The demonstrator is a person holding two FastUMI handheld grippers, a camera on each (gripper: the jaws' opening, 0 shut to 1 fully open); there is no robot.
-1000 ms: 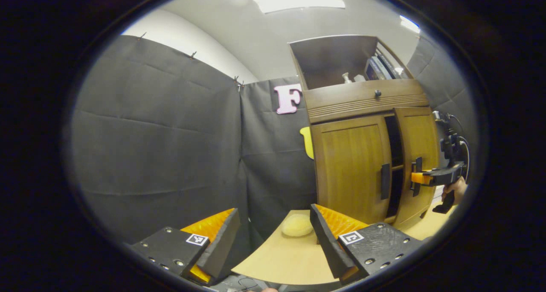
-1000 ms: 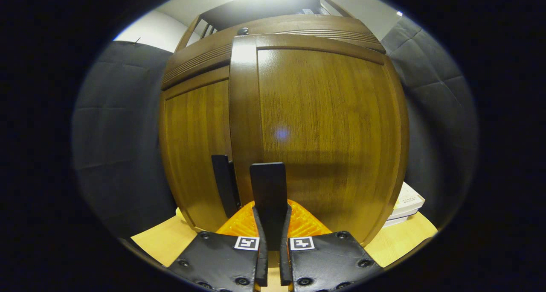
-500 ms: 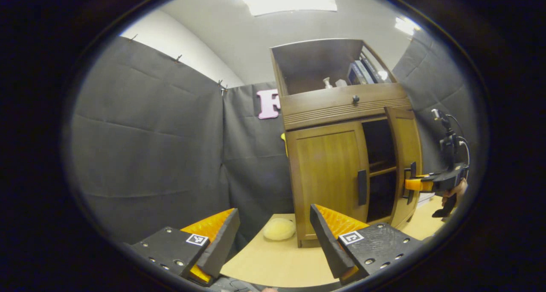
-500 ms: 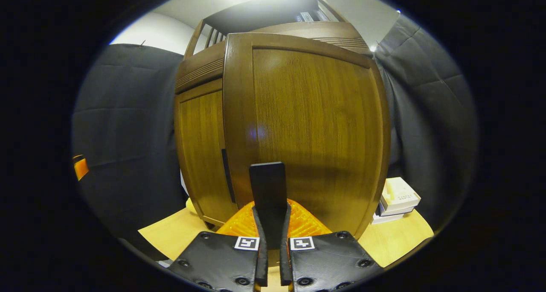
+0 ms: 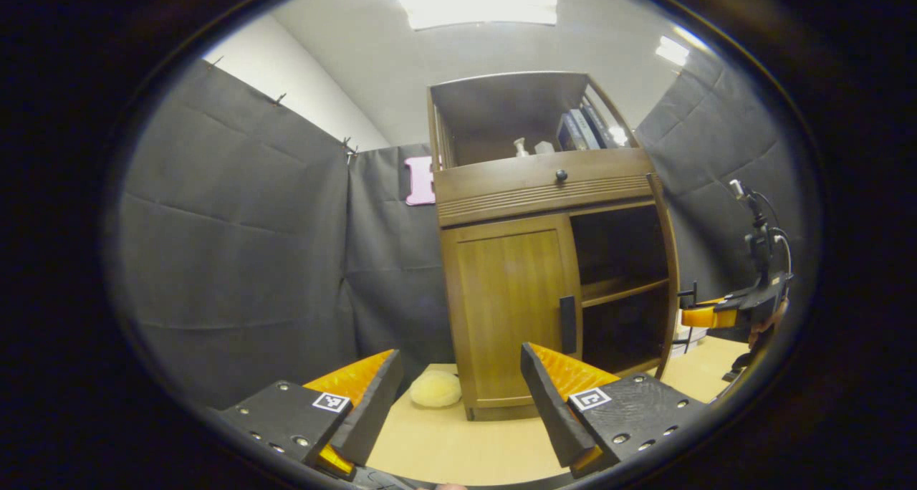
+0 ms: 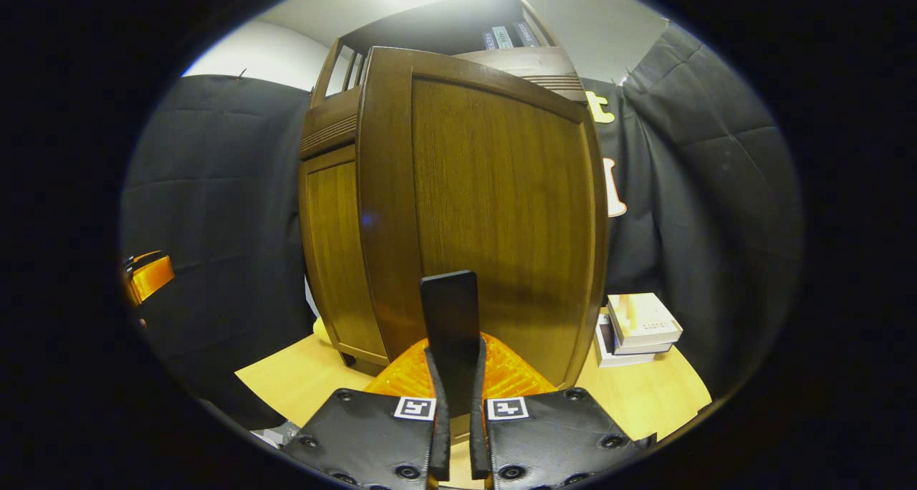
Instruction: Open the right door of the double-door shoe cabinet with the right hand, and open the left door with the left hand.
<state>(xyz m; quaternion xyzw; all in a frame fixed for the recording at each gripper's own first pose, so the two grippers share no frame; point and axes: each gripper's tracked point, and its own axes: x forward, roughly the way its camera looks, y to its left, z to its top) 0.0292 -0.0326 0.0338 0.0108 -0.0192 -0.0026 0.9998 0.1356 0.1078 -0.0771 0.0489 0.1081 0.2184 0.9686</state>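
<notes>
I see the shoe cabinet [image 5: 544, 261], brown wood, standing upright on the tabletop, 2 doors below 1 drawer. Its right door [image 6: 487, 218] is swung wide open, edge-on at 3 o'clock of the cabinet front in the left gripper view, baring 1 inner shelf [image 5: 622, 288]. The left door [image 5: 512, 311] is shut, black handle [image 5: 567, 324] at its 3 o'clock edge.
</notes>
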